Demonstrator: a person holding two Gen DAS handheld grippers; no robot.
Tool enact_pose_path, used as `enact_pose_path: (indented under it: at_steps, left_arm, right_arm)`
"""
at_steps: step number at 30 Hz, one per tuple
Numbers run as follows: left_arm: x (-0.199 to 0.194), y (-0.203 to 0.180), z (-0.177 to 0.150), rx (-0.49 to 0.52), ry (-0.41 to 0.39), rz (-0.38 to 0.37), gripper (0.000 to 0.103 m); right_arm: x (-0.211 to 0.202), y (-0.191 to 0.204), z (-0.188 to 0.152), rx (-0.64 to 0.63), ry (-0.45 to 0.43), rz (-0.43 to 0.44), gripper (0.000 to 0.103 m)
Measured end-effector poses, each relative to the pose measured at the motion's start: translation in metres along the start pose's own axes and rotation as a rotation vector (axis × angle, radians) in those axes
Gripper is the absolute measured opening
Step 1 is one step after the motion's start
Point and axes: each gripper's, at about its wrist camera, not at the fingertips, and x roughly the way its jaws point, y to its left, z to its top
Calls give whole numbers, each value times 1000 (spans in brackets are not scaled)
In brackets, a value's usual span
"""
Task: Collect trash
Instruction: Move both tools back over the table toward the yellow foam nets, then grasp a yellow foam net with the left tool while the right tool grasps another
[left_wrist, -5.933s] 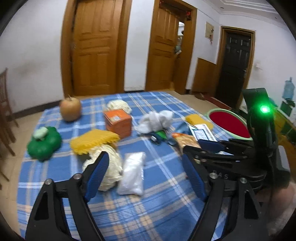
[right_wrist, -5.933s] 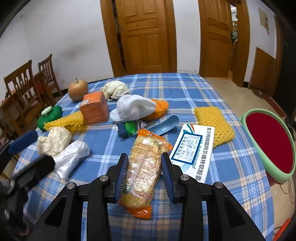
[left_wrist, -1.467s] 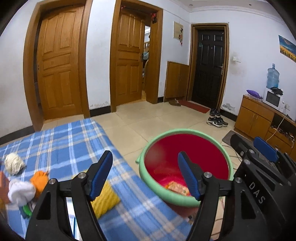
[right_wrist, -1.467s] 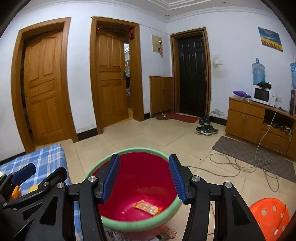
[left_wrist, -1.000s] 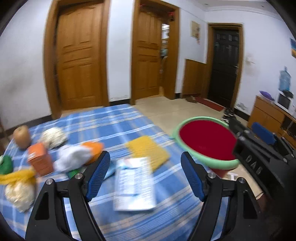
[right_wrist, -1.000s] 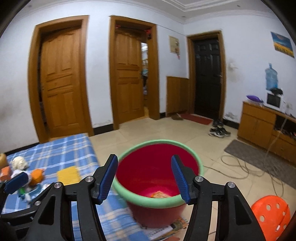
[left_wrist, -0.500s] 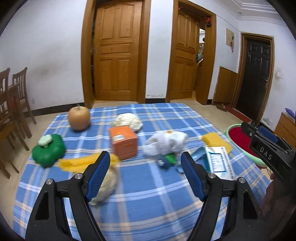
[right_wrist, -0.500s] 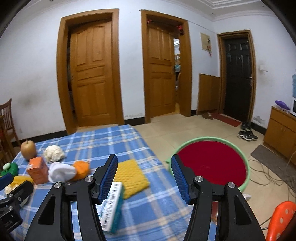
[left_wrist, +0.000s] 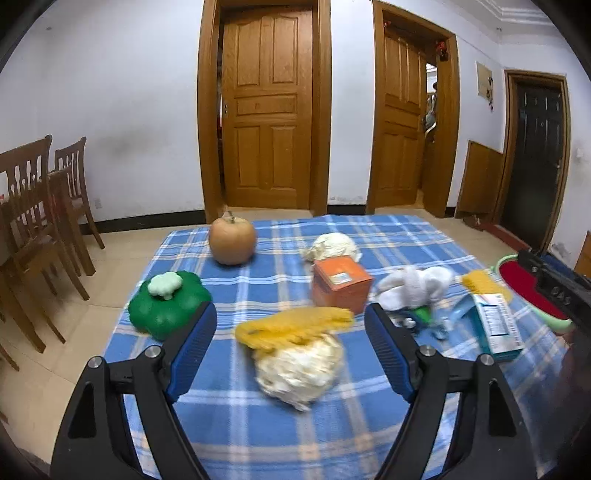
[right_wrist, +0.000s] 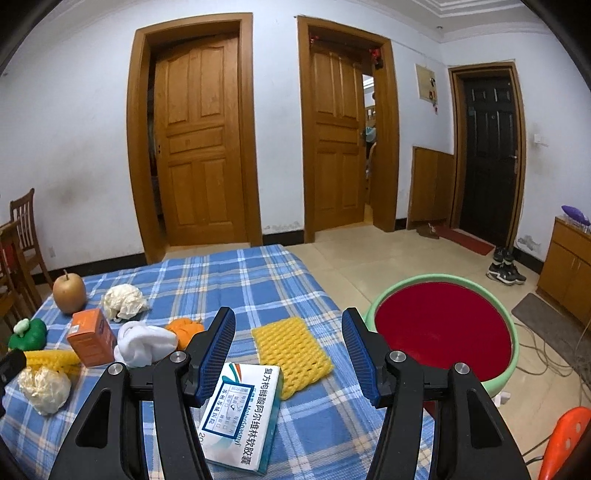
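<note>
- The paper wad (left_wrist: 300, 369) lay on the cloth (left_wrist: 332, 435) dead ahead of the left gripper (left_wrist: 291, 349), in the gap between its jaws but past the tips, untouched.
- Those jaws had just been opening wider, with nothing held; a second ago this gripper faced the bin, so it had swung back to the table for more trash.
- A yellow net (left_wrist: 295, 326) sat just beyond the wad, touching its top; an orange box (left_wrist: 341, 282) stood farther off to the right.
- The right gripper (right_wrist: 288, 350) was about half open and empty, with a medicine box (right_wrist: 245, 413) under its left jaw and a foam net (right_wrist: 291, 350) ahead between the tips.
- The bin (right_wrist: 443, 325) stood on the floor to its right, off the cloth's edge; a second ago it was straight ahead.
- My read: one drop was done, and the wad looked like the next pick.
- Room: bare cloth on both sides of the wad, a green toy (left_wrist: 168, 302) clear of the left jaw, table edge near on the left.
</note>
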Motion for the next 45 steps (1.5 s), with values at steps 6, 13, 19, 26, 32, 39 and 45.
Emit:
enact_pose_path:
  at_steps: [6, 13, 19, 26, 32, 39, 45]
  left_arm:
    - [35, 23, 4, -73, 138, -83, 87]
    - [59, 24, 7, -136, 207, -192, 87]
    - [80, 31, 2, -199, 300, -273, 39]
    - [77, 50, -2, -314, 267, -333, 15]
    - [65, 58, 2, -339, 190, -353, 12]
    - [38, 48, 9, -262, 69, -336, 12]
    - [24, 41, 13, -209, -8, -342, 11]
  right_arm:
    - [20, -4, 3, -53, 105, -30, 63]
    - [64, -27, 12, 67, 266, 140, 81]
    - [103, -19, 4, 37, 379, 136, 81]
    - [117, -28, -6, 124, 443, 210, 45]
    - [113, -41, -4, 185, 418, 244, 9]
    - [96, -32, 4, 131, 347, 267, 7]
    - [62, -16, 7, 20, 207, 265, 6]
